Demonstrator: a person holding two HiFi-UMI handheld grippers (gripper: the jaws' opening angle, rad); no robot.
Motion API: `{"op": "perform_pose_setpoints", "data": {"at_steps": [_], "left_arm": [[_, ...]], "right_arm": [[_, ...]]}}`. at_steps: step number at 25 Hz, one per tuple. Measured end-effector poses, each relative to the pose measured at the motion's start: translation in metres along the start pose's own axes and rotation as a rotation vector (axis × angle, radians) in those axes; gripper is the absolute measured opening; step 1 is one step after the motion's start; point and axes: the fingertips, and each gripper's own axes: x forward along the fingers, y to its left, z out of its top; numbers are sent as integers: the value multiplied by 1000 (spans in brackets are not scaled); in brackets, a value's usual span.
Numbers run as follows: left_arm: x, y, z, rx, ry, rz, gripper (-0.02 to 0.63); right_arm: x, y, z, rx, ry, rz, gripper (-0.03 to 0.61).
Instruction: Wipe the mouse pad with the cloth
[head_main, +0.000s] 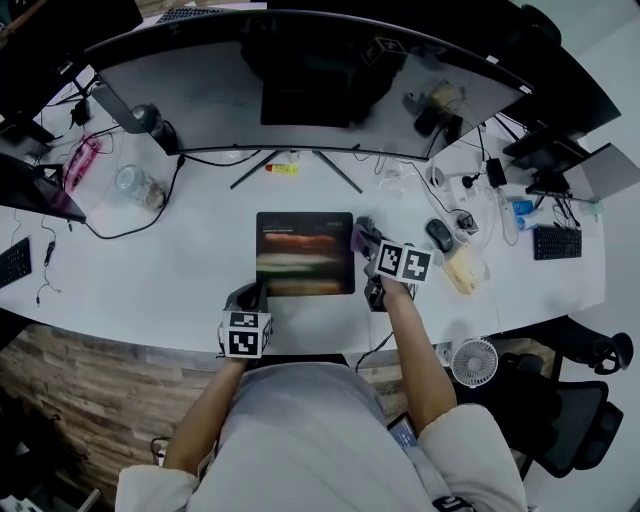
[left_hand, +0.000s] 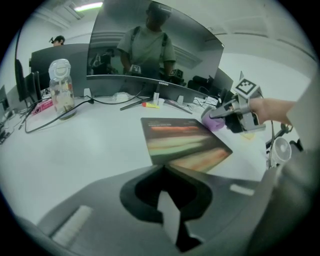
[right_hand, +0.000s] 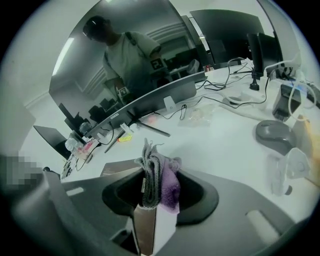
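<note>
Curved monitor at back of desk; mouse on rt; clear jar on lt; yellow marker by monitor stand.

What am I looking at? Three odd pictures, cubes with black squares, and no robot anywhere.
A person holds a two-jaw tool in each hand. One picture comes from a camera on the head, looking down; the others from cameras riding on each tool. The patterned cubes belong to the tools. On the white desk lie a dark mouse pad and a mouse, before a curved monitor. The right tool pinches a purple cloth by the pad's right edge; the left tool, shut and empty, sits near its left front corner.
</note>
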Motion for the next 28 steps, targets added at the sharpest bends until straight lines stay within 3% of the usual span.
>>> {"op": "perform_pose_setpoints", "data": {"at_steps": [7,20,28], "left_arm": [[2,1,3,8,-8,7,0],[-1,1,0,21,-8,24,0],[-1,1,2,22,-13,27,0]], "right_arm": [[-9,17,-2,7,-24,32,169],[17,123,-40,-70,38,209,172],[34,165,-54,-90,76,269,173]]}}
